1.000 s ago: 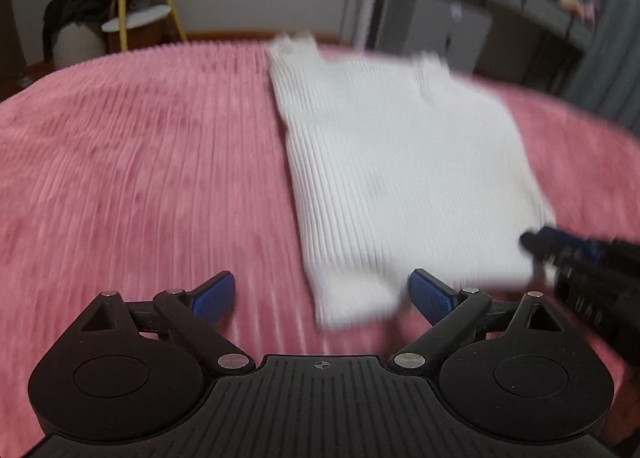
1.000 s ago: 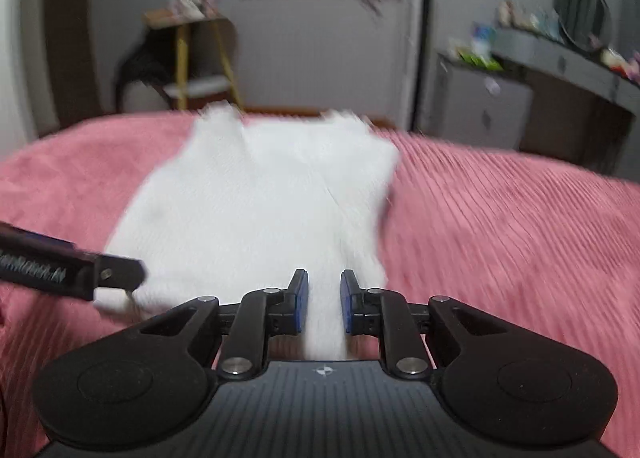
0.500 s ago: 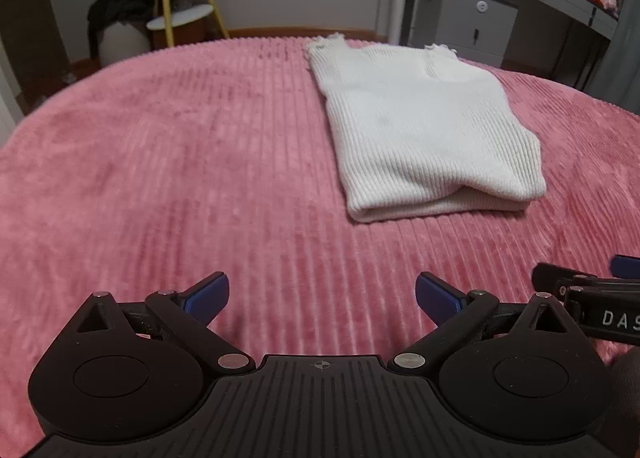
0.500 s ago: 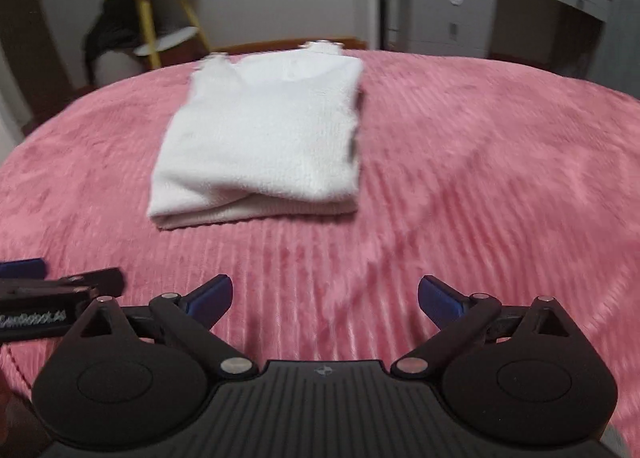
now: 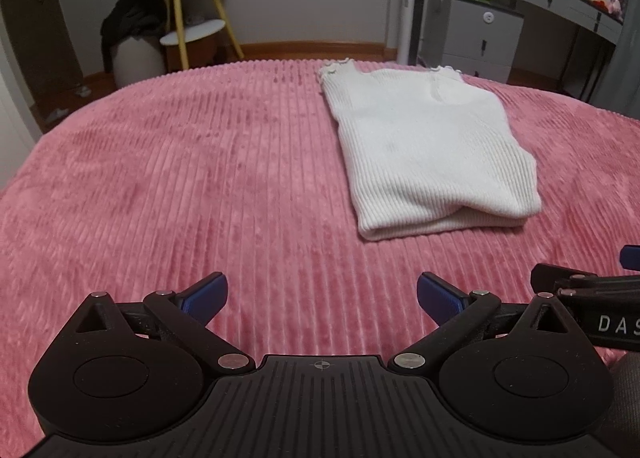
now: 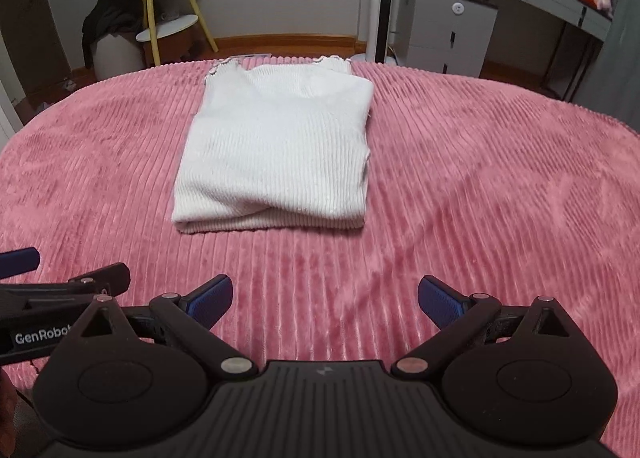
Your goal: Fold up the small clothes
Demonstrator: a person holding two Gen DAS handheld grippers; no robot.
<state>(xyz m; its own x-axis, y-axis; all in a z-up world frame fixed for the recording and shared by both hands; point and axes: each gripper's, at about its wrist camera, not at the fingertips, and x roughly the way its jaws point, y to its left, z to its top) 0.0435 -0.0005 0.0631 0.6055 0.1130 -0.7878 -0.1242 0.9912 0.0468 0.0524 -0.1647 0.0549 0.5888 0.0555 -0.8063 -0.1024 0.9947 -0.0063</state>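
Top (image 5: 432, 153) lies folded on bed (image 5: 200, 177); both grippers (image 5: 322, 296) (image 6: 325, 298) near, jaws apart, empty. Next prob. another fold or done.

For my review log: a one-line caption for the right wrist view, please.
Right gripper open above a pink bedspread, a folded white top lying ahead.

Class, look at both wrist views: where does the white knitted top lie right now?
The white knitted top lies folded on the pink bedspread, left of centre in the right wrist view and right of centre in the left, near the bed's far edge, beyond both open grippers.
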